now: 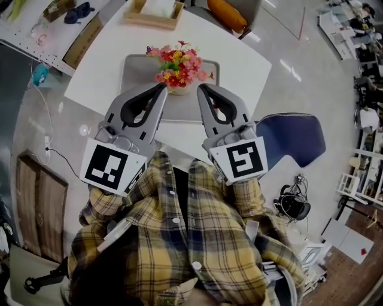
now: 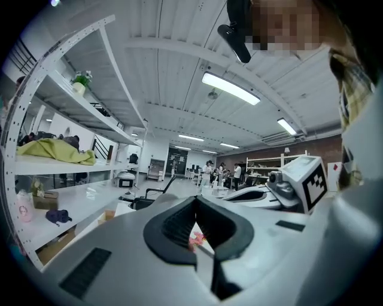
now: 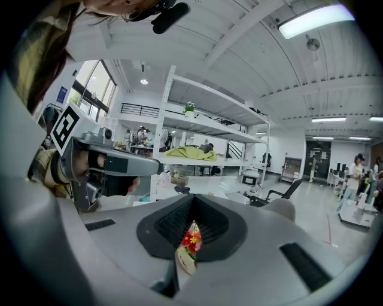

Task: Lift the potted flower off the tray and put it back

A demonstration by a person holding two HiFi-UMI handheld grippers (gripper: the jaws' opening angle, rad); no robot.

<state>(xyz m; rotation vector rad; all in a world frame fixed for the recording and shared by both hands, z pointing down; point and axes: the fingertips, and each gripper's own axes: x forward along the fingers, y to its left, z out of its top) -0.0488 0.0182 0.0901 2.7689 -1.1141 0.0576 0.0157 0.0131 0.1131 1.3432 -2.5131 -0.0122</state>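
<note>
Head view: a white worktop [image 1: 239, 60] carries a grey tray [image 1: 134, 69]. The potted flower [image 1: 178, 66] stands on the tray, just ahead of and between the tips of the left gripper [image 1: 162, 87] and the right gripper [image 1: 201, 88]. A wooden box [image 1: 154, 15] sits on the worktop's far edge, and a blue chair [image 1: 293, 137] is off to the right gripper's side on the glossy grey floor [image 1: 287, 36].

Left gripper view: the jaws are pressed together with nothing between them. White shelving [image 2: 72, 101] runs along its left, under ceiling lights [image 2: 230, 88].

Right gripper view: the jaws are likewise together and empty. Red blooms show past them, with a shelving rack [image 3: 203, 119] beyond.
</note>
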